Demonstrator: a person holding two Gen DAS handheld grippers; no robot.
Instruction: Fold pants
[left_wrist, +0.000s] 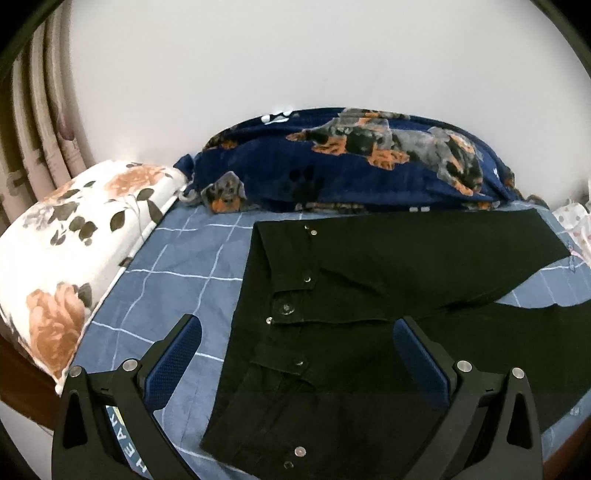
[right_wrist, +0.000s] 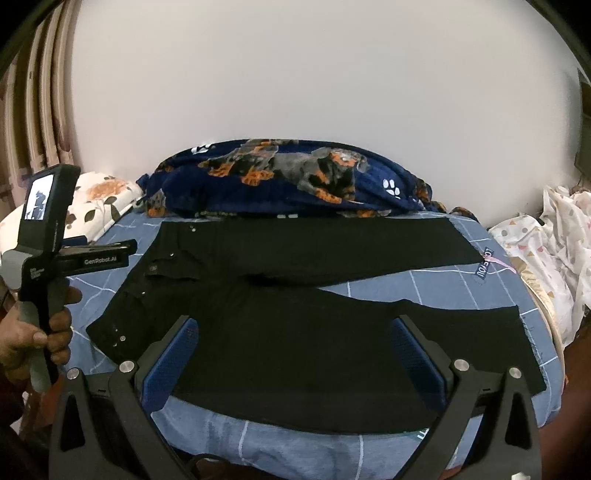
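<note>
Black pants (right_wrist: 295, 295) lie spread flat on the blue checked bedsheet (right_wrist: 436, 284), waistband to the left and the two legs stretching right in a narrow V. In the left wrist view the waistband with its metal buttons (left_wrist: 286, 308) is close below me. My left gripper (left_wrist: 297, 336) hovers open above the waist end, nothing between its blue pads. My right gripper (right_wrist: 293, 334) hangs open over the near leg, also holding nothing. The left gripper's body (right_wrist: 48, 258) shows at the left of the right wrist view, held by a hand (right_wrist: 33, 332).
A dark blue dog-print blanket (left_wrist: 351, 162) is bunched along the far side by the white wall. A floral pillow (left_wrist: 74, 240) lies at the left, with curtains (left_wrist: 40, 110) behind it. Crumpled white patterned cloth (right_wrist: 546, 240) sits off the bed's right end.
</note>
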